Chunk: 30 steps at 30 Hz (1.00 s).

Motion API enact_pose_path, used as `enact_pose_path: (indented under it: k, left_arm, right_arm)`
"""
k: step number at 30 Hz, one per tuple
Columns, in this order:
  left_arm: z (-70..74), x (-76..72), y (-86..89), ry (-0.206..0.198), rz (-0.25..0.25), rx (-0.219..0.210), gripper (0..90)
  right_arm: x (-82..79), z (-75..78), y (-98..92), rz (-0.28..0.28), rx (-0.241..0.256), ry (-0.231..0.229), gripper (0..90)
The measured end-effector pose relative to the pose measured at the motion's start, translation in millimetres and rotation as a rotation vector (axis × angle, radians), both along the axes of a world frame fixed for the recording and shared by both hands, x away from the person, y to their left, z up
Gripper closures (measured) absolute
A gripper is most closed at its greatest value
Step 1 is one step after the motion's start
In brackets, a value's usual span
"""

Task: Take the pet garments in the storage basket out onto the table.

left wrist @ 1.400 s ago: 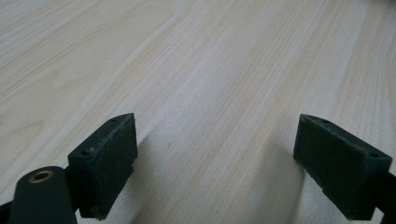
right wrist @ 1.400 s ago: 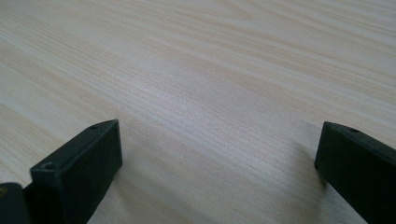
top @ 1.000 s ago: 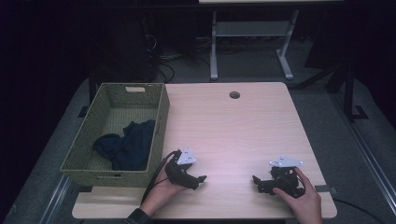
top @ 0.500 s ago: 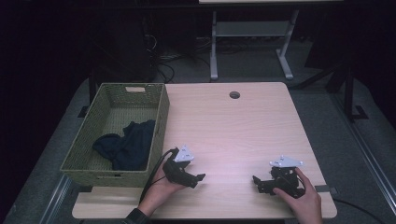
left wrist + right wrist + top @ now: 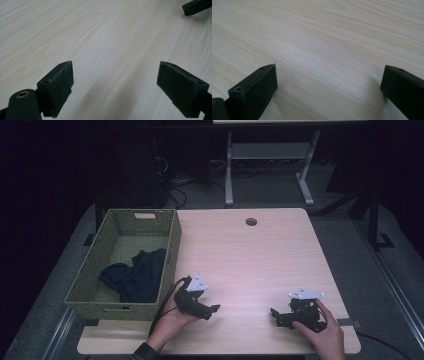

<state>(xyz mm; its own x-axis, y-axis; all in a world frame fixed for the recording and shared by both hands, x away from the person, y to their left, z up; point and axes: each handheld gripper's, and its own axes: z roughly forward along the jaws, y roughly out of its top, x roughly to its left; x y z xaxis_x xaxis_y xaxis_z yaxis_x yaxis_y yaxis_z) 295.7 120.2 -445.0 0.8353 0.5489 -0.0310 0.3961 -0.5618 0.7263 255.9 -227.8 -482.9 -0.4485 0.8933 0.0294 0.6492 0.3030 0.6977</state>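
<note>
High view: a pale wooden table (image 5: 250, 255) carries a green woven basket (image 5: 172, 240) at its left edge, with dark blue cloth (image 5: 135, 275) lying inside. Near the front edge, the left gripper (image 5: 212, 310) and right gripper (image 5: 274, 312) sit well apart, each hand-held, with both jaws spread wide and nothing between them.

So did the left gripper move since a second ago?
Yes, a little. The left gripper has tipped and slid slightly toward the person's edge of the table, and sits a bit lower against the green woven basket than before.
</note>
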Motion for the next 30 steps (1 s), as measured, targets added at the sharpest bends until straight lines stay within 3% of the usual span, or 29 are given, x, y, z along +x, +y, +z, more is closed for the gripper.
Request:
enact_pose_path:
  k: [13,19,30]
  left_arm:
    - [9.0,1.9,0.0,-0.004,-0.005,-0.014,13.2]
    - [15.9,2.7,-0.3,0.004,-0.001,-0.046,13.2]
    - [26.9,3.6,-0.2,-0.009,-0.03,-0.042,13.2]
  right_arm:
    - [0.0,0.0,0.0,0.0,0.0,0.0,0.4]
    - [0.0,0.0,0.0,0.0,0.0,0.001,0.4]
    - [0.0,0.1,0.0,0.0,-0.001,0.001,0.4]
